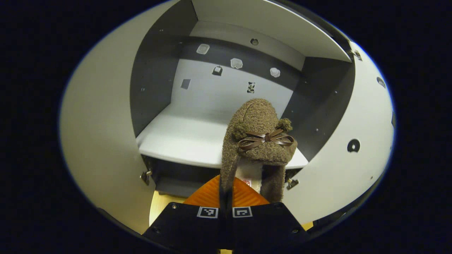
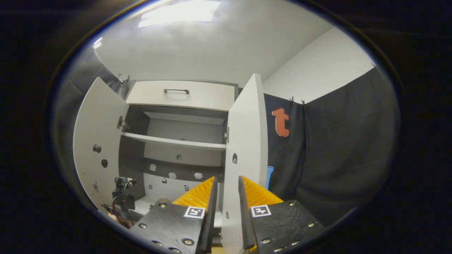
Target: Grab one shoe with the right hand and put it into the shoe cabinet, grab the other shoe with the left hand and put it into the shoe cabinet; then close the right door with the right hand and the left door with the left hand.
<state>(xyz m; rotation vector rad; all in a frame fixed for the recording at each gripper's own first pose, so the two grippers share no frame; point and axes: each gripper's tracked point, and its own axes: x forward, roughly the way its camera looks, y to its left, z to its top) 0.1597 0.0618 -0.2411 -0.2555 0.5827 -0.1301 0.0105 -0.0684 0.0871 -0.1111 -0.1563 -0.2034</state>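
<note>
A brown fuzzy shoe (image 1: 259, 141) with a leather bow hangs in my left gripper (image 1: 226, 183), which is shut on the side of its opening. Its toe points into the open shoe cabinet, over the right part of the lower white shelf (image 1: 183, 141). In the right gripper view, my right gripper (image 2: 227, 183) stands back from the cabinet, open by a narrow gap with nothing held. The open right door (image 2: 243, 141) shows through that gap. The left gripper (image 2: 122, 197) appears low at the cabinet's mouth.
Both doors stand open, the left door (image 1: 99, 123) and the right door (image 1: 353, 169) flanking the shoe. A second shelf (image 2: 173, 141) sits higher up, and a drawer (image 2: 180, 93) with a handle tops the cabinet. Black cloth hangs to the right.
</note>
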